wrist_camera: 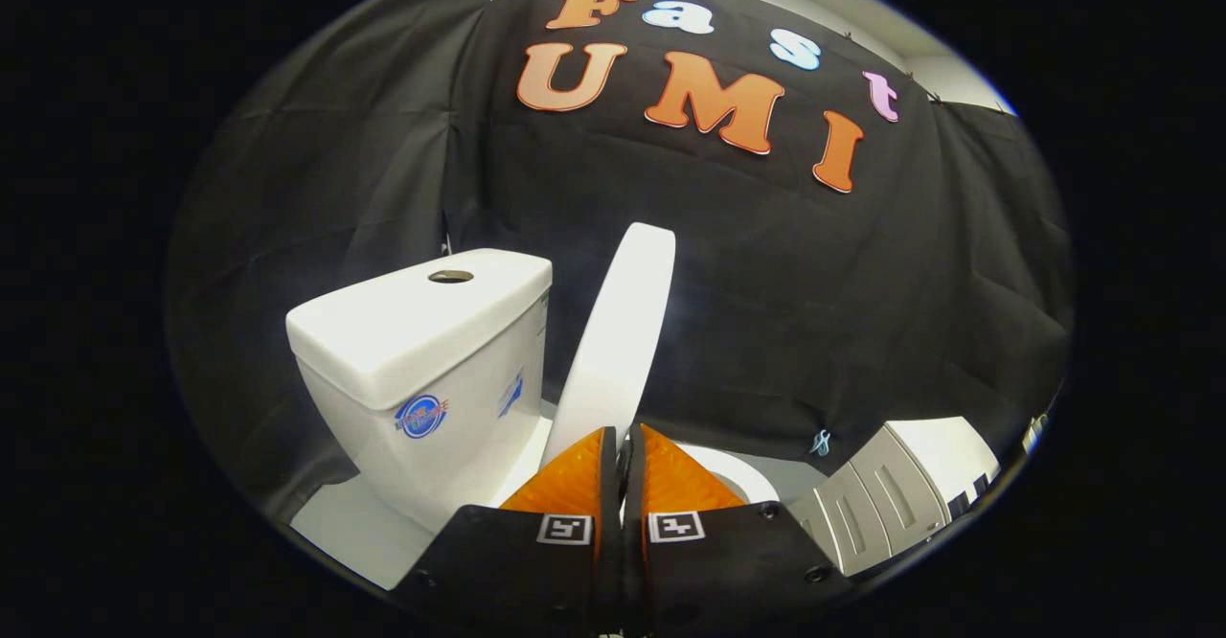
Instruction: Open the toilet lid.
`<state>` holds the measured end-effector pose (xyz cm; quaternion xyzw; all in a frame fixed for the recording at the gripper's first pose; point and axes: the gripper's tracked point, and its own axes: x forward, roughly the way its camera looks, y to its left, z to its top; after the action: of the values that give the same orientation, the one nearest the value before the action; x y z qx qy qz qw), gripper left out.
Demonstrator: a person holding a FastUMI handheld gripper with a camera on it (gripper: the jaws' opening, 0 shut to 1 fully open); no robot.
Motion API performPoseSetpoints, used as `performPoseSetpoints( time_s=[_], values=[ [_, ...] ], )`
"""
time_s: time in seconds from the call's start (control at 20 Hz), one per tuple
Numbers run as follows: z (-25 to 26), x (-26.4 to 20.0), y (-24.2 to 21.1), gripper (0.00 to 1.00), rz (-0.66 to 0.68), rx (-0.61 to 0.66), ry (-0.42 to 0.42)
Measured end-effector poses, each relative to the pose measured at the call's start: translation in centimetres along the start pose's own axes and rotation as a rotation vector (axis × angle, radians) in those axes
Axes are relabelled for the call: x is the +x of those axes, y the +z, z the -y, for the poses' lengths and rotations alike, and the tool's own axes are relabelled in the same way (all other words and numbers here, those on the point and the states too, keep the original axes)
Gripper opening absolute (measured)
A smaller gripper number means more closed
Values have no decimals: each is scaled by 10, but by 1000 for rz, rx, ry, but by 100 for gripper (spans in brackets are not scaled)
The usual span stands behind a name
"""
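While the white plastic toilet lid (623, 331) stands nearly upright at frame centre, claw (623, 446) pressed together, empty; next: withdraw.

Tank (412, 331) stickers (421, 416) are unreadable; the closed tongs (623, 442) carry square markers (563, 529).

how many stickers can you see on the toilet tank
2. A round sticker on the tank wall facing the tongs, which are closed together; a smaller sticker on the wall toward the raised lid. Other walls are hidden.
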<state>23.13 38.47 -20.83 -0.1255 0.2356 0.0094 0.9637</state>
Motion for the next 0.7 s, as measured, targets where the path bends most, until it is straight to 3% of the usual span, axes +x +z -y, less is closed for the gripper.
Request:
performPoseSetpoints(
  time_s=[0.7],
  values=[
    [-62, 3, 16, 8, 37, -69, 52]
  ],
)
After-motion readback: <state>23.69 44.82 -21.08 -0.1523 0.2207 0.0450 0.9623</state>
